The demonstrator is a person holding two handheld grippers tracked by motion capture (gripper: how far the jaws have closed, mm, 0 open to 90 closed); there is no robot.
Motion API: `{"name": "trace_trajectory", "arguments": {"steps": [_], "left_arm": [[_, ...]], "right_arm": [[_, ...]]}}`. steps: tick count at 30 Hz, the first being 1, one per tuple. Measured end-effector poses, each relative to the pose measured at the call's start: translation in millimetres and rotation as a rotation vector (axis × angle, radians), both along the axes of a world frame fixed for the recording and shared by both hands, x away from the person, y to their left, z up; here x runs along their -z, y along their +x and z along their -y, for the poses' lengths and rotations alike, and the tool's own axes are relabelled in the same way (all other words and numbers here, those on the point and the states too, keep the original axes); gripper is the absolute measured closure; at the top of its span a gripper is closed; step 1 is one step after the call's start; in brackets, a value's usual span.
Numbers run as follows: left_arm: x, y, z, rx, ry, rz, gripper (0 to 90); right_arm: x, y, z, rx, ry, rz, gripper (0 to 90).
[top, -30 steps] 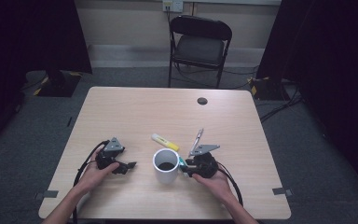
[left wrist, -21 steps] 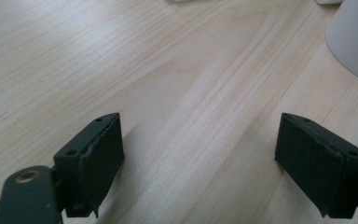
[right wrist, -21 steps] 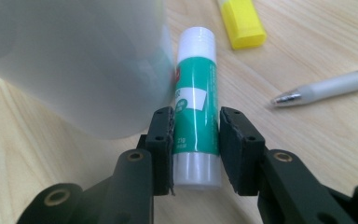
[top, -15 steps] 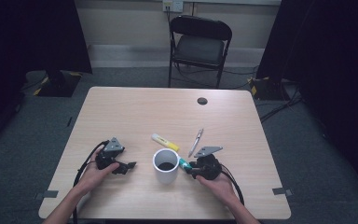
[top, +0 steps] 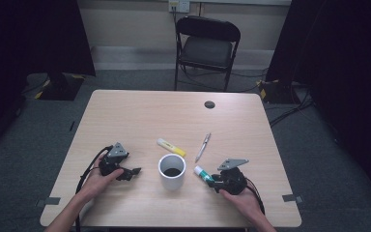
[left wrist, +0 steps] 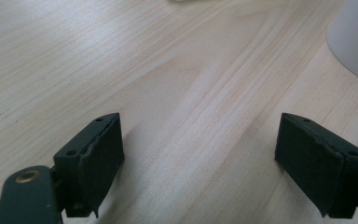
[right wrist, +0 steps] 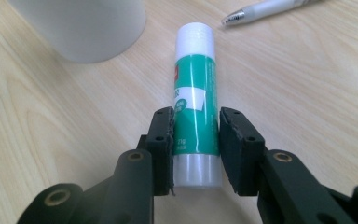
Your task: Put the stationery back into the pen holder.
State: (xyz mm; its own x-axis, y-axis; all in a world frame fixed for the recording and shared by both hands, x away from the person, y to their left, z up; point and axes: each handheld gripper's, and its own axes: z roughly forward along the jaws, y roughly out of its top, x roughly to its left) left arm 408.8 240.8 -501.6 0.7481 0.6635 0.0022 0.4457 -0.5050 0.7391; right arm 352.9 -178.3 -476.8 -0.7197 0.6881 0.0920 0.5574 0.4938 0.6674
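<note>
The pale wood-grain surface (top: 125, 116) carries a white cup (top: 172, 170) near its front middle. Just behind the cup lies a yellow highlighter (top: 171, 147), and behind and to the right of the cup a silver pen (top: 203, 147). A green-and-white glue stick (top: 203, 174) lies just right of the cup. Far behind the cup sits a dark round grommet (top: 209, 104).

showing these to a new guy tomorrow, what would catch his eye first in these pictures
Most likely the green and white glue stick, lying on the table between the jaws of the right hand-held gripper, which are closed against its sides. Next, the white cup at the middle of the table, between the two hands. The left hand-held gripper sits on the wood with its jaws wide apart.
</note>
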Motion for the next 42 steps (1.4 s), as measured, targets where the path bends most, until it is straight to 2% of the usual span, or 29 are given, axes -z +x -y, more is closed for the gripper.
{"name": "trace_trajectory", "arguments": {"steps": [2,4,5,9,14,19,21,24,27,32,34,35,39,42], "left_arm": [[-0.5,0.5,-0.7,0.009,0.014,0.004,14.9],[-0.2,0.2,-0.3,0.006,0.006,-0.002,14.9],[-0.1,0.1,-0.2,0.005,0.005,-0.003,14.9],[-0.2,0.1,-0.2,0.004,0.005,-0.002,14.9],[-0.1,0.0,-0.2,0.004,0.005,-0.003,14.9],[-0.1,0.0,-0.1,0.004,0.004,-0.004,14.9],[0.2,-0.2,0.2,-0.001,-0.004,-0.004,14.9],[0.2,-0.2,0.2,-0.001,-0.004,-0.004,14.9],[0.2,-0.2,0.2,-0.001,-0.005,-0.003,14.9],[0.0,0.0,0.0,0.001,0.0,-0.001,14.9],[0.1,0.0,0.0,0.001,-0.001,-0.001,14.9],[-0.1,0.1,-0.2,0.003,0.002,0.001,14.9],[-0.3,0.4,-0.5,0.004,0.008,0.006,14.8],[-0.1,0.7,-0.6,0.009,0.004,0.003,14.7]], "right_arm": [[-0.2,-1.1,1.4,0.002,-0.004,0.0,65.8],[-0.6,-2.6,3.0,0.001,-0.009,-0.002,63.0],[0.2,-2.5,2.0,0.002,-0.018,0.008,58.8],[0.1,1.0,-2.8,0.005,-0.033,0.016,56.2],[-4.3,15.2,-21.8,-0.025,-0.022,0.034,53.8],[-7.5,25.2,-35.1,-0.05,-0.022,0.049,57.1],[-2.8,29.8,-39.1,-0.053,-0.032,0.049,57.8],[4.9,33.0,-41.4,-0.056,-0.02,0.051,58.2],[5.0,33.9,-44.0,-0.063,-0.021,0.052,59.0],[9.3,32.4,-50.7,-0.074,-0.052,0.062,59.6],[10.5,31.6,-50.2,-0.077,-0.048,0.076,60.1],[11.9,28.6,-51.1,-0.068,-0.04,0.09,63.3],[11.2,26.4,-53.1,-0.058,-0.048,0.09,65.2],[11.2,27.7,-51.8,-0.053,-0.031,0.079,65.5]]}}
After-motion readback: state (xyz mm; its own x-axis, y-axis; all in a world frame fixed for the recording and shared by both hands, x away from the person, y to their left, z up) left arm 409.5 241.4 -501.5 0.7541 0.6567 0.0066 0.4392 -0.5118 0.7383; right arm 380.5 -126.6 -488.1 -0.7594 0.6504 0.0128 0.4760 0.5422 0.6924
